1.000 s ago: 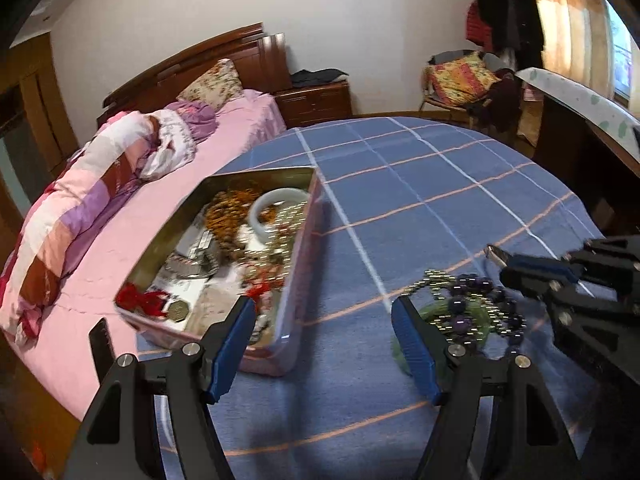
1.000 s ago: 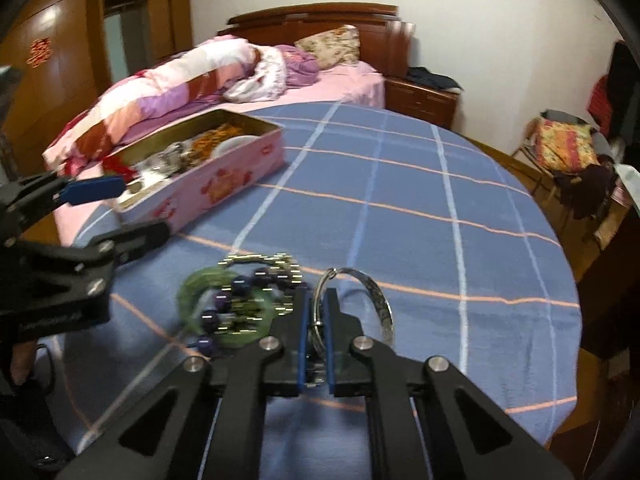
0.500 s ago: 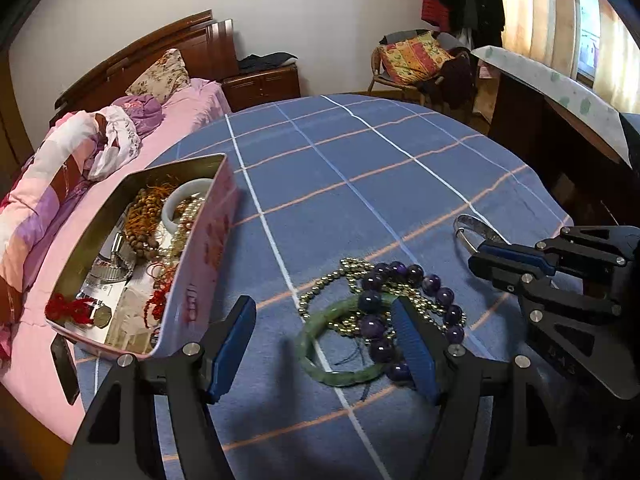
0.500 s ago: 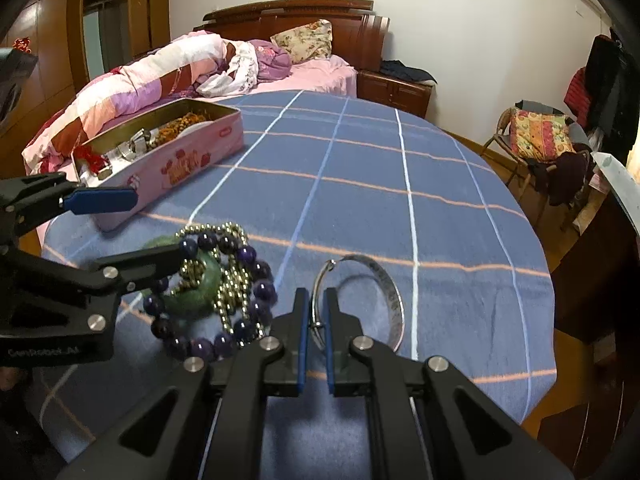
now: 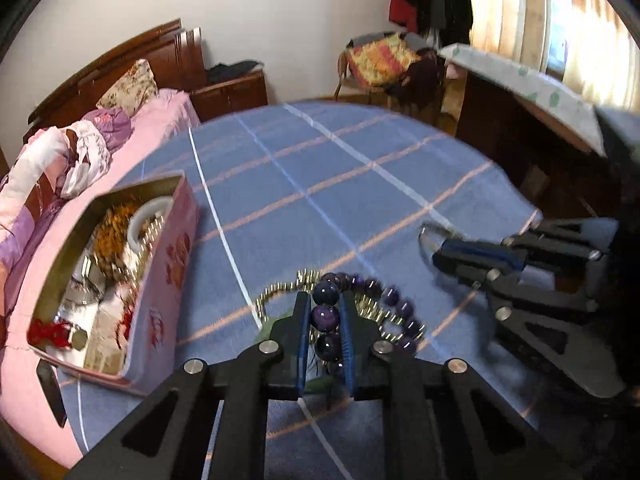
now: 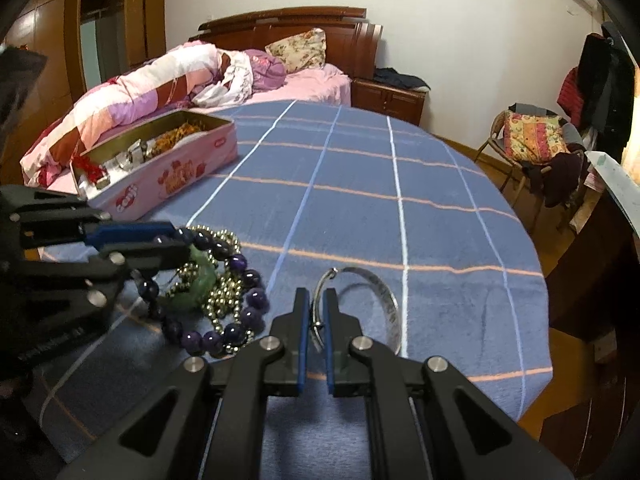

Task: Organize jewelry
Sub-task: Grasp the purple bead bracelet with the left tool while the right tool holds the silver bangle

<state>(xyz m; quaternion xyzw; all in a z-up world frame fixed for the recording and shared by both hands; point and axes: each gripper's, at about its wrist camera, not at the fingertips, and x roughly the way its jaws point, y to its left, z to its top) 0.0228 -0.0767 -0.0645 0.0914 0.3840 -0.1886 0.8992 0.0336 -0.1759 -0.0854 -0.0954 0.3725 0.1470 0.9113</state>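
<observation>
A purple bead bracelet (image 5: 326, 315) (image 6: 240, 316) lies on the blue checked tablecloth in a heap with a green jade bangle (image 6: 198, 280) and a gold bead chain (image 6: 224, 296). My left gripper (image 5: 325, 300) (image 6: 176, 242) is shut on the purple bead bracelet. My right gripper (image 6: 316, 300) (image 5: 436, 250) is shut on the rim of a silver bangle (image 6: 384, 300), which rests on the cloth to the right of the heap. The pink jewelry tin (image 5: 168, 264) (image 6: 176, 172) stands open at the left, filled with jewelry.
The round table's edge (image 6: 536, 320) drops off to the right, with a dark desk (image 5: 532, 120) beyond. A pink bed (image 6: 200, 80) lies behind the tin. A chair (image 6: 532, 140) with a patterned cushion stands at the back.
My left gripper moved right from the tin to the heap and closed on the purple bead bracelet. My right gripper stayed shut on the silver bangle.
</observation>
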